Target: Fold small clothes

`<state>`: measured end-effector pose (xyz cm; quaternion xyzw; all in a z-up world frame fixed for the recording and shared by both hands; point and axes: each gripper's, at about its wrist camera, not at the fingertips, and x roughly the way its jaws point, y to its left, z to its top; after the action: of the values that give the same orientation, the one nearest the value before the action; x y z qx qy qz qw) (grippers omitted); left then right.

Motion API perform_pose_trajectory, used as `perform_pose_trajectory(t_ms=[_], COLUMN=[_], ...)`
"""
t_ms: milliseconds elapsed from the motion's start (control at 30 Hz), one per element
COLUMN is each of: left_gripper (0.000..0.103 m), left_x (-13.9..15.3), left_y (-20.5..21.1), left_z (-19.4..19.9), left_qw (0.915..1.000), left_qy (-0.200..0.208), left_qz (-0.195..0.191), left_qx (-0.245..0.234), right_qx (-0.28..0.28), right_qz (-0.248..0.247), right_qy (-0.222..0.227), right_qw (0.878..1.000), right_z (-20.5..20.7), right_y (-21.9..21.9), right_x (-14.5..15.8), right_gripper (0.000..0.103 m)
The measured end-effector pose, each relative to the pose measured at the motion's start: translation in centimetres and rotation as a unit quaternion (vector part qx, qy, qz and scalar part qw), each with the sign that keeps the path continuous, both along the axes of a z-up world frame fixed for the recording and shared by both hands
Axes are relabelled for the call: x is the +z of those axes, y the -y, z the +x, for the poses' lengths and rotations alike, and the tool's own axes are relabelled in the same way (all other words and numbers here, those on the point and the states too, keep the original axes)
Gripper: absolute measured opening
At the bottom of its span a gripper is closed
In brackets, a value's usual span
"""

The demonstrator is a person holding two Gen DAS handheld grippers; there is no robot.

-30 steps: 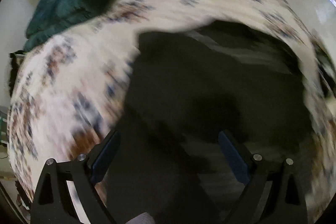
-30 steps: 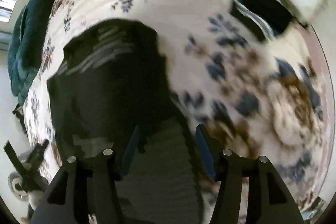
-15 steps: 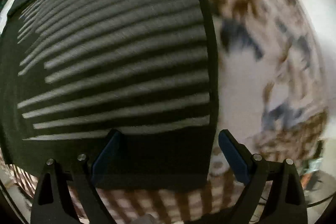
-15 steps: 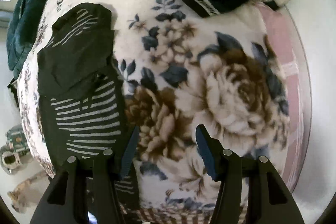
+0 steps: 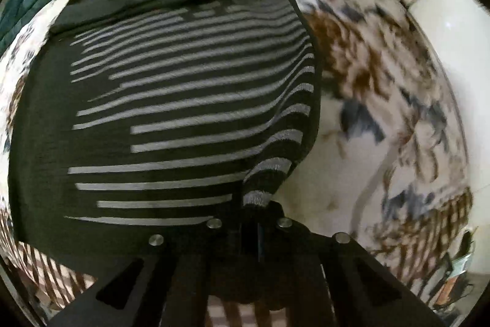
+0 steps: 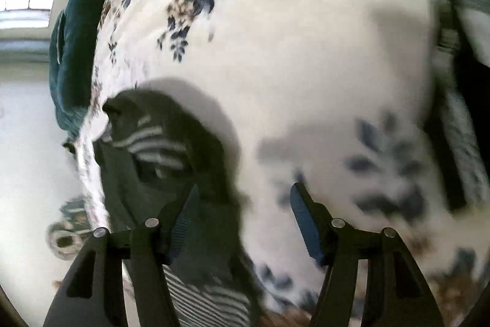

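Since half a second ago your left gripper (image 5: pixel 255 213) has clenched the soft, light striped garment (image 5: pixel 190 112) on the floral bed (image 5: pixel 382 81) at its 5 o'clock corner, while your right gripper (image 6: pixel 242 216) hangs released.

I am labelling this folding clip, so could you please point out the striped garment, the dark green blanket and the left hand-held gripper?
striped garment (image 5: pixel 183 118), left wrist view, on its striped middle.
dark green blanket (image 6: pixel 76 57), right wrist view, on its folded bulk.
left hand-held gripper (image 5: pixel 258 222), left wrist view, where its fingers pinch the garment's corner.
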<state>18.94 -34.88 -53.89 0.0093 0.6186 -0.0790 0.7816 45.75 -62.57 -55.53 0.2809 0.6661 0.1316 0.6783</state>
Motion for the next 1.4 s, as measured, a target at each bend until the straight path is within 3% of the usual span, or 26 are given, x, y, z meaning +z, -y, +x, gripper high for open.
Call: perform_pose_trajectory(t_ms=[100,133,167,333,533,700,800,900,1033,1200,1333,1400], left_gripper=[0.004,0.004,0.004,0.004,0.004,0.004,0.004,0.004,0.004,0.004,0.005,0.008], left_x=[1.2,1.9,2.4,6.0,9.6,10.7,9.6,8.1,5.4,1.8,-1.1,-2.9], left_y=[-1.1,-1.8,-2.2,-6.3,-13.8,-22.2,-27.7,-31.7,-36.3,-39.8,-41.6,-42.4], left_z=[-0.2,0.2,0.4,-0.1,-0.2,-0.9,-1.8,-2.7,-4.2,-6.2,-7.0,-7.6], left_qw=[0.9998,0.9995,0.9992,0.9965,0.9898,0.9784,0.9647,0.9500,0.9309,0.9082,0.8933,0.8859], left_qy=[0.007,0.007,0.010,0.033,0.059,0.059,0.042,0.025,0.008,-0.020,-0.055,-0.085], left_qz=[-0.014,-0.020,-0.026,-0.057,-0.090,-0.116,-0.146,-0.170,-0.192,-0.222,-0.258,-0.263], left_qx=[0.015,0.022,0.029,0.051,0.093,0.161,0.215,0.260,0.311,0.354,0.364,0.373], right_qx=[0.000,0.001,0.005,0.004,0.055,0.108,0.140,0.165,0.206,0.224,0.175,0.159], right_qz=[0.026,0.029,0.019,-0.044,-0.084,-0.098,-0.106,-0.113,-0.149,-0.196,-0.196,-0.148], right_qy=[-0.014,-0.017,-0.017,0.001,0.037,0.062,0.070,0.068,0.057,0.037,-0.009,-0.031], right_qw=[1.000,0.999,1.000,0.999,0.994,0.987,0.982,0.977,0.966,0.954,0.965,0.976], right_z=[1.8,1.9,2.1,2.1,3.4,4.8,5.7,6.6,7.4,8.0,8.6,8.6], right_y=[-1.7,-2.3,-3.0,-5.3,-11.7,-23.1,-31.2,-39.2,-48.9,-55.7,-57.1,-57.5], right_x=[-2.3,-2.7,-2.8,0.5,9.6,15.1,16.1,15.3,12.2,7.1,4.2,3.5], right_gripper=[0.050,0.031,0.004,0.004,0.004,0.004,0.004,0.004,0.004,0.004,0.005,0.008])
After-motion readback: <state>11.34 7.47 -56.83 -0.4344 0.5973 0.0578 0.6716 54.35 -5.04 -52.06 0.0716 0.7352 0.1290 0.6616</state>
